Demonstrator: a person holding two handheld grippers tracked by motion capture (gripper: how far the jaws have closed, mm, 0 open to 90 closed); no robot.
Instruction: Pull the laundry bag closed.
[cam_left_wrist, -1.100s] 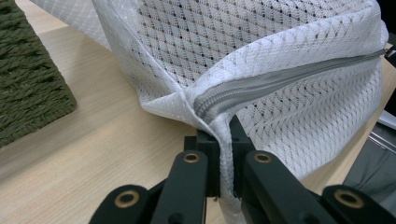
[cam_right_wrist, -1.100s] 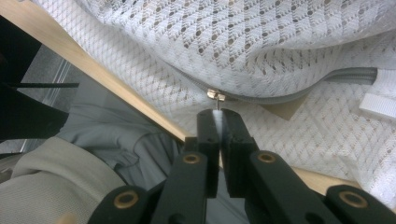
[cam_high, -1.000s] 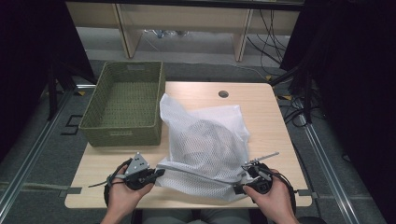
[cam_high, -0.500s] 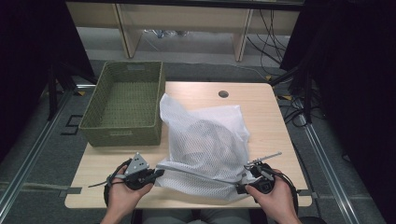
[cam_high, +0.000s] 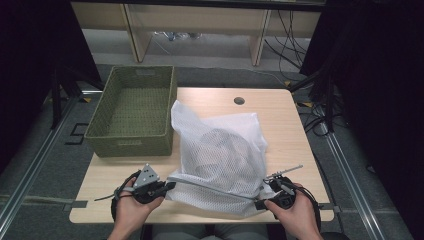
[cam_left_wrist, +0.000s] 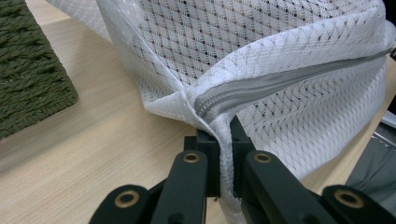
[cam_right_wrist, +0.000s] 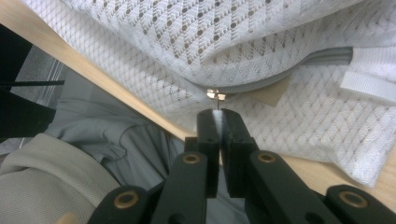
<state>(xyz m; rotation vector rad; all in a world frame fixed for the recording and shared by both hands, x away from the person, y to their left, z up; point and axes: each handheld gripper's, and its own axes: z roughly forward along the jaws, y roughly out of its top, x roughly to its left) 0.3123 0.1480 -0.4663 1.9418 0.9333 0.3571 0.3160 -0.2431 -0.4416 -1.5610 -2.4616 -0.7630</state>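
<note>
a white mesh bag (cam_high: 220, 155) lies on the near half of the worktop (cam_high: 280, 115), just right of a green basket (cam_high: 132, 112), its grey zipper (cam_high: 215, 186) running along the near edge between the two hands. the left tool (cam_high: 167, 186) is pressed together on the bag's corner at the zipper's end (cam_left_wrist: 205, 100), the fabric pinched between its jaws. the right tool (cam_high: 261, 204), at the bag's near right corner over the worktop's edge, pinches the small metal zipper pull (cam_right_wrist: 215, 95).
</note>
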